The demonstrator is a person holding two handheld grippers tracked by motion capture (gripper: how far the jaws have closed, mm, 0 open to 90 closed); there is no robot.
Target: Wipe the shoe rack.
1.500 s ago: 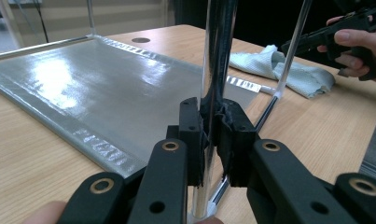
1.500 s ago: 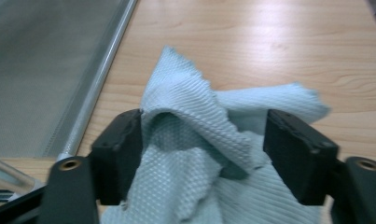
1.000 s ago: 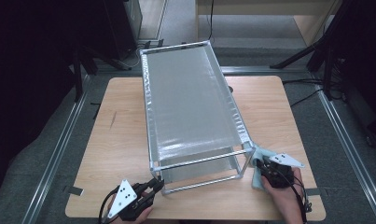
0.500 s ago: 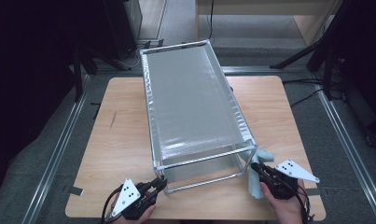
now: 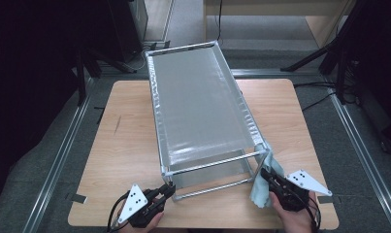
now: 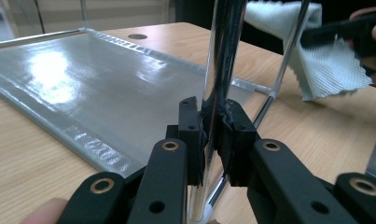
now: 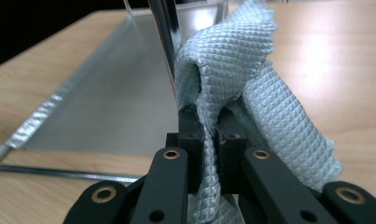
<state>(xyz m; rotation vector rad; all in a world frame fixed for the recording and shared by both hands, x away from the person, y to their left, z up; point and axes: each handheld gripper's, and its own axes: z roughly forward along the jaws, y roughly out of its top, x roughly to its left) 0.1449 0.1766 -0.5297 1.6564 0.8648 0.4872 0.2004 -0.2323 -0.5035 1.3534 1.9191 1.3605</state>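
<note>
Rack [image 5: 198, 104]: 1 metal-framed unit with 2 mesh shelves, standing on 1 wooden table [image 5: 120, 145], high view. Left gripper [image 5: 170, 191] sits at the rack's near-left post; right gripper [image 5: 264, 173] at its near-right post, carrying 1 pale cloth [image 5: 261, 191].

Left gripper view: jaws clamped on the rack's chrome post [image 6: 218, 70].

Right gripper view: jaws pinched on the cloth [image 7: 232, 70], which touches the rack's post [image 7: 164, 32].

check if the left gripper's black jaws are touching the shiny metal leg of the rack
Touching: in the left gripper view, the left gripper has both jaws pressed flat against the shiny metal leg, no gap on either side.
</note>
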